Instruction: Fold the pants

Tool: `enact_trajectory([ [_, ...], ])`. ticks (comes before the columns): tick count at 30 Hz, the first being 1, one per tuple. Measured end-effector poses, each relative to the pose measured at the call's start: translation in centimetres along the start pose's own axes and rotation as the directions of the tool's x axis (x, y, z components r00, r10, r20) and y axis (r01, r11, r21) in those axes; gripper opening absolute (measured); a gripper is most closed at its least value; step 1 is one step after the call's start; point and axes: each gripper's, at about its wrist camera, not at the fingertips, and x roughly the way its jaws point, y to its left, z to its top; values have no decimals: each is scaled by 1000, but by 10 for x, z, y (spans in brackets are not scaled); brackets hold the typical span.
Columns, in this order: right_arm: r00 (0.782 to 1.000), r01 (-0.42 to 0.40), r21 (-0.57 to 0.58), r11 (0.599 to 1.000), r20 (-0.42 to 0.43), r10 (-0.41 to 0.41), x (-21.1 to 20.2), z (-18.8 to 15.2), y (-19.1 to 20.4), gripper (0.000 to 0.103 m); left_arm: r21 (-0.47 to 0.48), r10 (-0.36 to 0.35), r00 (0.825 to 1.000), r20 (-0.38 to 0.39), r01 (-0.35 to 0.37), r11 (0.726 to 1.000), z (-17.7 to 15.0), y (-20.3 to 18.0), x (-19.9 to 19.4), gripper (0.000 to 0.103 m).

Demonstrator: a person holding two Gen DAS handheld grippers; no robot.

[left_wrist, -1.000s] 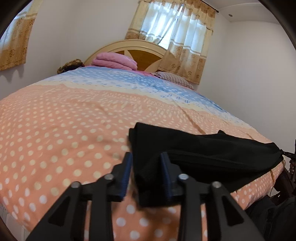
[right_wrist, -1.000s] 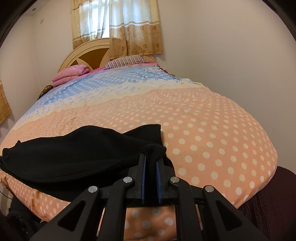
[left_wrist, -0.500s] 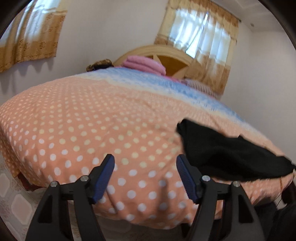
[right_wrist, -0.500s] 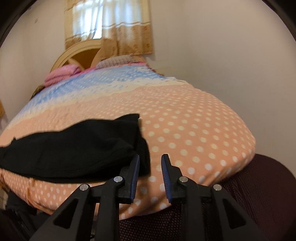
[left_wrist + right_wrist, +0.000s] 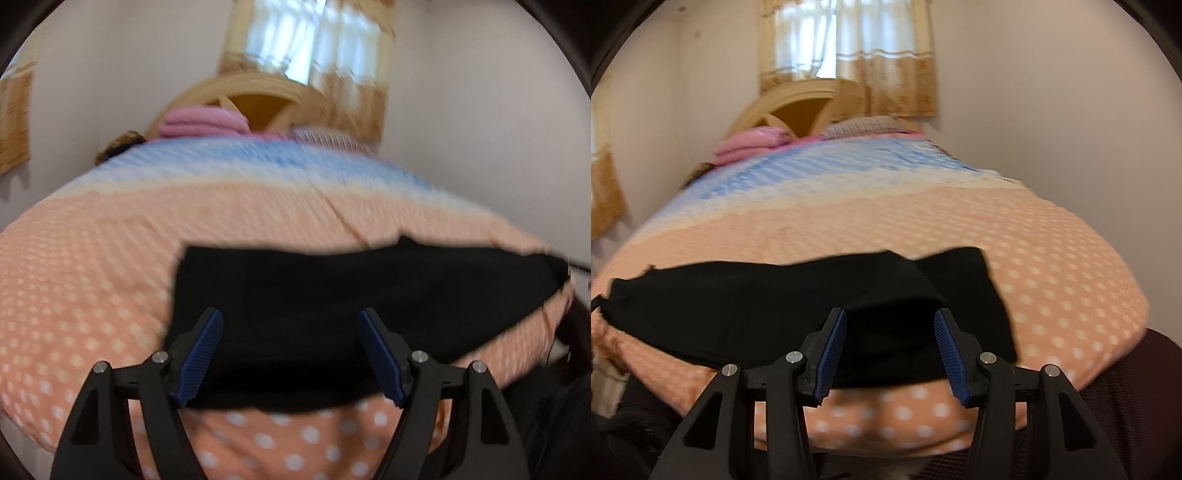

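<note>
Black pants (image 5: 369, 280) lie folded lengthwise across the near end of the bed, close to its front edge. My left gripper (image 5: 291, 332) hovers over their left end, and its jaws are opening wide. The cloth shows behind the gap, and the blue pads (image 5: 201, 354) do not press on it. In the right wrist view the pants (image 5: 738, 295) stretch off to the left. Over their right end my right gripper (image 5: 891, 325) has its jaws opening too, with its pads (image 5: 949, 350) clear of the fabric.
The bed (image 5: 92, 288) has an orange polka-dot cover that turns blue toward the wooden headboard (image 5: 255, 96). A folded pink blanket (image 5: 203, 120) and a striped pillow (image 5: 864, 125) lie there. Walls close in on both sides. A dark maroon skirt (image 5: 1126, 406) hangs below the bed's corner.
Both grippers have let go of the pants' ends and opened. The left one swung off to the left and came back over the cloth. The right one pulled back a little.
</note>
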Motion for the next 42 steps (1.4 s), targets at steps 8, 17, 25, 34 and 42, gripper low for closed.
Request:
enact_trajectory([
  [8, 996, 86, 365, 927, -24, -83, -14, -15, -92, 52, 98, 40, 999, -30, -37, 994, -16, -15, -12, 85],
  [17, 986, -150, 245, 958, -31, 163, -14, 4, -11, 52, 20, 29, 1000, 2, -29, 999, -3, -22, -10, 85],
  [25, 977, -141, 109, 984, -147, 157, -2, -12, 47, 52, 43, 42, 999, -4, -42, 998, -12, -31, -2, 92],
  [34, 989, -31, 123, 992, -138, 48, 9, -8, 37, 28, 38, 38, 999, -2, -38, 999, -12, -30, 1, 93],
  [42, 1000, -16, 135, 991, 7, 15, -33, 31, 1, 6, 66, 39, 999, -8, -38, 997, -13, -34, 7, 95],
])
